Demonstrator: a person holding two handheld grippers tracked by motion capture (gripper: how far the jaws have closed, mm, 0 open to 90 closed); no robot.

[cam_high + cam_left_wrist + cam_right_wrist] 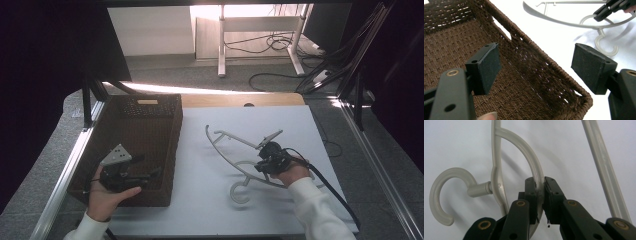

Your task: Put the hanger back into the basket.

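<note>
On the white table (210,205), right of the brown woven basket (150,125), lies a pale plastic hanger (235,150) with its hook toward the person. The right gripper (540,185) pinches the hanger's curved inner bar tightly between its pads. The left gripper (534,65) hangs over the basket, jaws wide apart, holding nothing

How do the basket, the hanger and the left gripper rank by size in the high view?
Largest to smallest:
1. basket
2. hanger, a thin frame spanning less area
3. left gripper, though it sits nearer the camera, so it may look bigger than it is
</note>
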